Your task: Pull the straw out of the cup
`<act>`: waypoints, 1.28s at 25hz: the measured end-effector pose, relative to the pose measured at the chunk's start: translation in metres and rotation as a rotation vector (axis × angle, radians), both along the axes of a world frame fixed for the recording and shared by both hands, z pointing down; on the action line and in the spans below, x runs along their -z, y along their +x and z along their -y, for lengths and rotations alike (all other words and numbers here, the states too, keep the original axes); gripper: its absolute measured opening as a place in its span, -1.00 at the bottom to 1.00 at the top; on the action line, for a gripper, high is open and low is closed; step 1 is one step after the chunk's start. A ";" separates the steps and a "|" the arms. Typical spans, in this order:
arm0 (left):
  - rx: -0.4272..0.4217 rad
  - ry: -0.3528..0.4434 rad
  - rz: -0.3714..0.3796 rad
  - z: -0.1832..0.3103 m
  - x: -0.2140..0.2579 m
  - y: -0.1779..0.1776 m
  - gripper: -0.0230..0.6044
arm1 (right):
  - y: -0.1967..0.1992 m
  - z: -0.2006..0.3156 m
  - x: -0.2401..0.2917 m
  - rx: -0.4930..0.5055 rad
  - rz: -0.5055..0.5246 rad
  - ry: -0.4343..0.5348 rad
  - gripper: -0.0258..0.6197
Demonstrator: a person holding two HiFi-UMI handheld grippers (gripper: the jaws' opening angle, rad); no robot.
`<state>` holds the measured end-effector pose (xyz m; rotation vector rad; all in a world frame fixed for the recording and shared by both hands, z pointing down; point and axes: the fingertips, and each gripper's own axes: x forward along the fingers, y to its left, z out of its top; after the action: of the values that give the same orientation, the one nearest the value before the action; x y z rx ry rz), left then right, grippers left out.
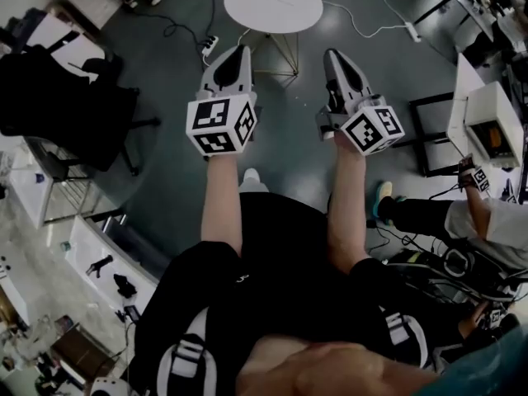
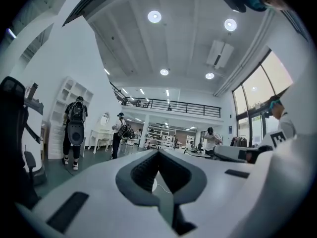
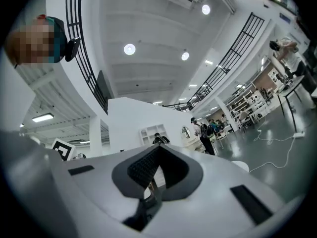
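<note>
Straw, cup: not in any view, so we can't place them. Our guess: straw light, thin, slick, crushes easily. Pinch gently nr top, pull straight up. Cup prob light too, may tip w/o steadying. Left hand-held gripper (image 1: 237, 53) and right hand-held gripper (image 1: 334, 55) both closed tip-to-tip, nothing betw jaws. Our forearms (image 1: 223, 196) out fwd, side by side above floor (image 1: 289, 167), grippers aimed toward round white bench (image 1: 272, 2).

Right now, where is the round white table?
The round white table stands at the head view's top centre, on the floor just beyond the left gripper and right gripper, roughly between their tips.
</note>
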<state>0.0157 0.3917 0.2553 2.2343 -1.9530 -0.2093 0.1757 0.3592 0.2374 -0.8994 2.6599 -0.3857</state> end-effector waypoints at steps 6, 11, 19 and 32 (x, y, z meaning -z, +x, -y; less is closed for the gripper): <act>-0.022 0.027 0.057 0.022 0.012 -0.036 -0.92 | -0.051 0.027 0.000 -0.046 -0.149 0.061 -0.87; -0.055 0.002 0.071 0.034 -0.001 -0.054 -0.92 | -0.081 0.044 -0.012 -0.060 -0.256 0.087 -0.87; -0.038 -0.005 0.056 0.043 -0.009 -0.096 -0.92 | -0.084 0.075 -0.015 -0.123 -0.269 0.052 -0.87; 0.005 -0.028 0.041 0.064 -0.016 -0.127 -0.93 | -0.103 0.105 -0.015 -0.107 -0.274 0.067 -0.87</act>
<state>-0.1111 0.3281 0.2714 2.2332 -1.9691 -0.1370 0.0730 0.2541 0.2525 -1.1402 2.8315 -0.1568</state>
